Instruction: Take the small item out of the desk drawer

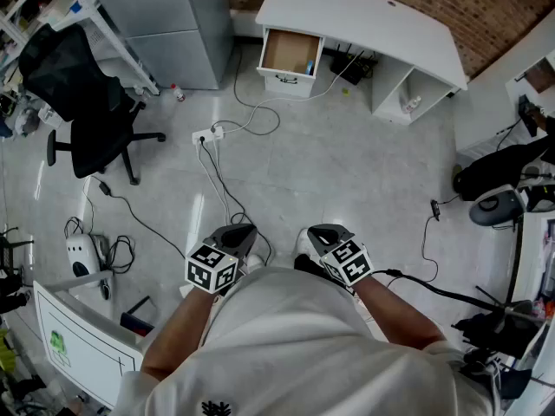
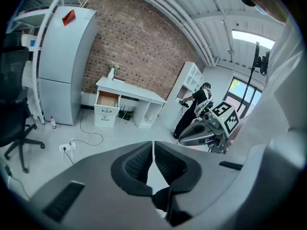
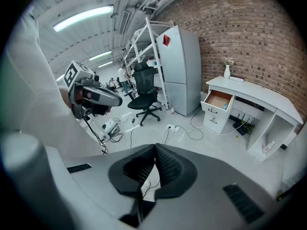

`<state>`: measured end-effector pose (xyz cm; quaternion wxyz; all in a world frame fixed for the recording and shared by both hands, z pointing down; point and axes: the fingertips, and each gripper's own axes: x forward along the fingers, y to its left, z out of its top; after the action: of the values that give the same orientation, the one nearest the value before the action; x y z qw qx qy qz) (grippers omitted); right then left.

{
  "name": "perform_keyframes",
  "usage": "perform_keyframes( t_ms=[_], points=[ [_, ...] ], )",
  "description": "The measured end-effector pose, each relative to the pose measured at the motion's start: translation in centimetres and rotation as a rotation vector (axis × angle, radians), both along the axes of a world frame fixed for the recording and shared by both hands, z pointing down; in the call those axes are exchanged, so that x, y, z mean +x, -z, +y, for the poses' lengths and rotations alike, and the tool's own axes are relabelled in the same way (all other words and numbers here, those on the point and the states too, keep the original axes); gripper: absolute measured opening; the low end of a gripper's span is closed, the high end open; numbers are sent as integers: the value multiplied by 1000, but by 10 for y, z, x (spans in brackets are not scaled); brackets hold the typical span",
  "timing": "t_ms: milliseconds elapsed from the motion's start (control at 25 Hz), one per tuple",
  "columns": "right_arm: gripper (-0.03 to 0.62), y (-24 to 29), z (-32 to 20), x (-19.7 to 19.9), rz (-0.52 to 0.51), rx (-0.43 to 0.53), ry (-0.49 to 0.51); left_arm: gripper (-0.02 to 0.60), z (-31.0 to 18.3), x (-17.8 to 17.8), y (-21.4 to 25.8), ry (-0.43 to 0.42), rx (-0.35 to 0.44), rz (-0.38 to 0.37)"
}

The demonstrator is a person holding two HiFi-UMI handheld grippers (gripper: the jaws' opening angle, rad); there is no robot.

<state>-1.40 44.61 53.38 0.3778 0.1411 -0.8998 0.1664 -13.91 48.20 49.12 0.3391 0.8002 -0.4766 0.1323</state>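
Note:
The white desk (image 1: 373, 20) stands far across the room against the brick wall, and its top drawer (image 1: 290, 53) is pulled open. A small blue item (image 1: 310, 66) lies at the drawer's right side; the right gripper view shows the same blue item (image 3: 225, 107) too. I hold both grippers close to my body, far from the desk. My left gripper (image 1: 240, 231) is shut with nothing in it, its pads (image 2: 144, 159) meeting. My right gripper (image 1: 323, 233) is also shut and holds nothing, pads (image 3: 165, 164) pressed together.
A black office chair (image 1: 95, 102) stands at the left beside a grey cabinet (image 1: 169, 24). A power strip (image 1: 212, 134) and cables trail over the floor between me and the desk. A person in black (image 2: 194, 107) stands by shelves at the right.

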Motion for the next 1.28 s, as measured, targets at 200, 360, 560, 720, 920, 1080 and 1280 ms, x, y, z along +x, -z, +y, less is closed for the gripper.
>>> perform_keyframes(
  t_ms=[200, 360, 560, 720, 920, 1080, 1280],
  points=[
    [29, -13, 28, -20, 23, 12, -57, 29, 18, -33, -20, -48, 4, 1],
    [29, -11, 28, -16, 35, 6, -113, 29, 13, -35, -31, -90, -9, 10],
    [29, -5, -13, -9, -6, 31, -117, 29, -31, -16, -34, -130, -12, 0],
    [33, -3, -81, 12, -34, 49, -87, 29, -98, 21, -25, -125, -18, -25],
    [93, 6, -185, 56, -78, 52, -85, 29, -199, 76, -11, -125, -11, -67],
    [94, 2, -241, 92, -98, 53, -83, 29, -259, 103, -7, -109, -8, -109],
    [94, -2, -291, 126, -100, 21, -126, 31, -316, 126, -7, -128, -17, -141]
  ],
)
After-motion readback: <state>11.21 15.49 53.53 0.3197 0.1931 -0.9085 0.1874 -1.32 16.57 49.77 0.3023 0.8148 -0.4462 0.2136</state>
